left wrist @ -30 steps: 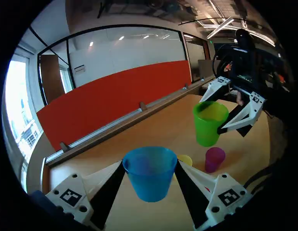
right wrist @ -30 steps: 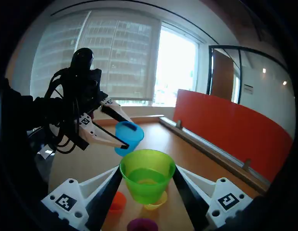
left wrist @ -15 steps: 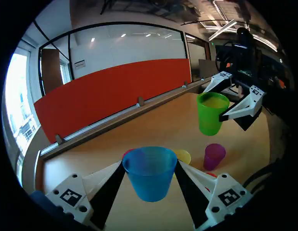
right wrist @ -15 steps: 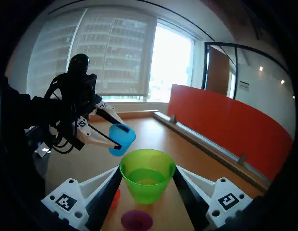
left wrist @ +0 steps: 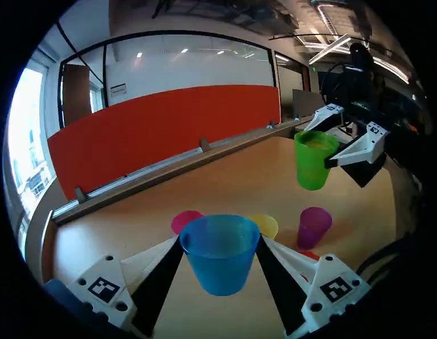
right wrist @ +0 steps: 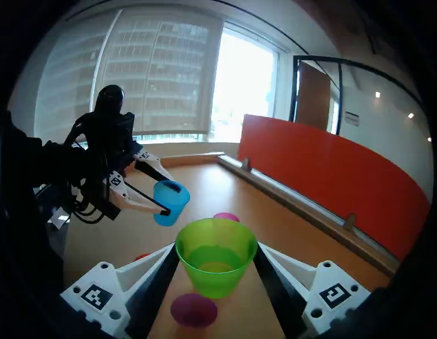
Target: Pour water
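Left gripper view: left gripper [left wrist: 219, 244] grips blue cup [left wrist: 219, 265] above pink cup [left wrist: 186, 221], yellow cup [left wrist: 267, 225] and purple cup [left wrist: 313, 227] mid-desk [left wrist: 230, 181]; right gripper [left wrist: 315, 148] grips green cup [left wrist: 311, 166].

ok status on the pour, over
Left claw shut on blue cup, right claw shut on green cup. Cups apart, no pour yet. Purple cup on table below.

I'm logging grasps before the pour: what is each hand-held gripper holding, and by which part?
The left hand-held gripper holds the blue cup by its side wall, under the rim; the right hand-held gripper holds the green cup the same way.
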`<state>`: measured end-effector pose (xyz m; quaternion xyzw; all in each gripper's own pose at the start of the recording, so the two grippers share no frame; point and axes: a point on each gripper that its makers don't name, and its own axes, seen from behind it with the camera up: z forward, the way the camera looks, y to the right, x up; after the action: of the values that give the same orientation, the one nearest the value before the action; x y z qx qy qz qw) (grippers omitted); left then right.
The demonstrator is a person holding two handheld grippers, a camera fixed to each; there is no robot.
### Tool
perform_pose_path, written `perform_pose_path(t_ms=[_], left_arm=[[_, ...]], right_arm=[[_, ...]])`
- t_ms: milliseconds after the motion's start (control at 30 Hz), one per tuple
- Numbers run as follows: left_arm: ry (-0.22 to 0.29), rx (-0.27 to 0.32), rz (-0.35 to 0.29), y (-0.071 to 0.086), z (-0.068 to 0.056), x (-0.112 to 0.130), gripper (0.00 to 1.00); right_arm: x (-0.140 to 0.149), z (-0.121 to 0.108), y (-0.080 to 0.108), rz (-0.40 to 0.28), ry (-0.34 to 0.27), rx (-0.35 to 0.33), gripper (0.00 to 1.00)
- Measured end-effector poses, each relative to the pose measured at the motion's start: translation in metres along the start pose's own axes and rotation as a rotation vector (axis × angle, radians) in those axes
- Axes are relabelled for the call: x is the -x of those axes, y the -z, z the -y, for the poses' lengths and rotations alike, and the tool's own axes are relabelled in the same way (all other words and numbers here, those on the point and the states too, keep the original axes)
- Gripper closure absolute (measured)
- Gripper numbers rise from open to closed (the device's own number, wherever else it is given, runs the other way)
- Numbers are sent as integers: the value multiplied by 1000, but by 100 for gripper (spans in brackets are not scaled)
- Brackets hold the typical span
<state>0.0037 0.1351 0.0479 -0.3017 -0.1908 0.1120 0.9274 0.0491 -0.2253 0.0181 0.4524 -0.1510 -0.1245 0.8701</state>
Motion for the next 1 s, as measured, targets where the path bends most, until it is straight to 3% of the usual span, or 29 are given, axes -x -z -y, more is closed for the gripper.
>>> perform_pose_path(t_ms=[633, 1000], left_arm=[[45, 20, 43, -20, -9, 38, 13], [68, 31, 47, -29, -13, 49, 13]], right_arm=[[37, -28, 12, 52, -46, 52, 8], [56, -36, 17, 81, -73, 67, 8]])
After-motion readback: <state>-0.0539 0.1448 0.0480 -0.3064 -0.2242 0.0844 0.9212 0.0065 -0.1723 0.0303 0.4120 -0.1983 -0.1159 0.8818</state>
